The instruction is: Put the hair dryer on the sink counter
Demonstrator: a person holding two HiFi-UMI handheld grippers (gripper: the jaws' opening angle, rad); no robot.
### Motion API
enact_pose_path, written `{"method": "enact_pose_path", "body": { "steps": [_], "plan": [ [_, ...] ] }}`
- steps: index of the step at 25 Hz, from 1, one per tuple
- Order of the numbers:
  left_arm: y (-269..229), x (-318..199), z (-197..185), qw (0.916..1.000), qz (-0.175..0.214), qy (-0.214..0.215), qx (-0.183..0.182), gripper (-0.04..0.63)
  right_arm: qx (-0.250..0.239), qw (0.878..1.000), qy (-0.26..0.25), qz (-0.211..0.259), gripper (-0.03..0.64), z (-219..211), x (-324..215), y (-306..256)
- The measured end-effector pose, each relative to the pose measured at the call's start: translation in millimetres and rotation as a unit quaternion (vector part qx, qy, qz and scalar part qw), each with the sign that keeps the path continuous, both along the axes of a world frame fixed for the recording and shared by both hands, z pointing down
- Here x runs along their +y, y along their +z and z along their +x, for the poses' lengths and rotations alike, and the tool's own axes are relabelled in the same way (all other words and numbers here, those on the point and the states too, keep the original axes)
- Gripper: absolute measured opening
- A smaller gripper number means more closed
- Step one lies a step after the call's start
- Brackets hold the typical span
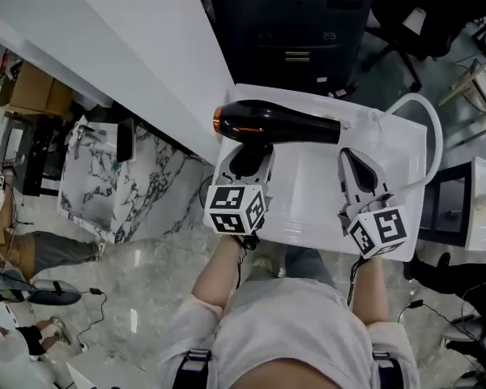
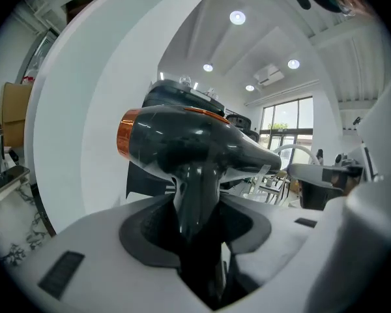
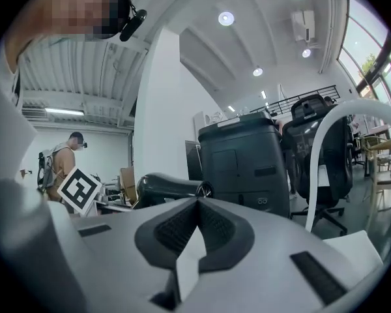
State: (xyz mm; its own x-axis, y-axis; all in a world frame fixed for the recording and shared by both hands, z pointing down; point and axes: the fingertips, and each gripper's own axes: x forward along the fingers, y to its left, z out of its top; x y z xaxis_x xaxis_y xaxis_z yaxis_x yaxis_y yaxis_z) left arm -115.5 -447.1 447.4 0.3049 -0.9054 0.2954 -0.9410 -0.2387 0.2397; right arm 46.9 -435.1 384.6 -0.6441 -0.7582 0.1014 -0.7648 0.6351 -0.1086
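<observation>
A black hair dryer [image 1: 283, 124] with an orange ring at its back end lies level over the far edge of a white table [image 1: 308, 209], nozzle to the right. My left gripper [image 1: 247, 156] is shut on its handle from below. In the left gripper view the handle [image 2: 195, 201] runs down between the dark pads of the left gripper [image 2: 199, 207]. To the right, my right gripper [image 1: 348, 156] hovers over the table, shut, with nothing in it. In the right gripper view the tips of the right gripper [image 3: 195, 204] meet, and the hair dryer [image 3: 169, 188] shows beyond them to the left.
A marble sink counter [image 1: 150, 193] with a faucet stands lower left, past a white partition wall [image 1: 146, 47]. A black cabinet [image 1: 308, 31] and an office chair [image 1: 413, 23] stand behind the table. A white curved tube [image 1: 433, 136] arcs over the table's right end.
</observation>
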Motion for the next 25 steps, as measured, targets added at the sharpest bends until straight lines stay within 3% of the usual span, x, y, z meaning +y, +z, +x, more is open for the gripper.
{"method": "enact_pose_path", "body": {
  "steps": [10,25],
  "plan": [
    [87.8,-41.2,8.1,0.9952,-0.093,-0.016,-0.028,0.173,0.004,0.999,-0.012,-0.036,0.009,15.3,-44.9,31.1],
    [174.6,-51.8,8.5,0.9803,-0.180,-0.022,-0.077,0.173,-0.004,0.998,-0.002,-0.063,0.009,40.1,-57.9,58.6]
  ]
}}
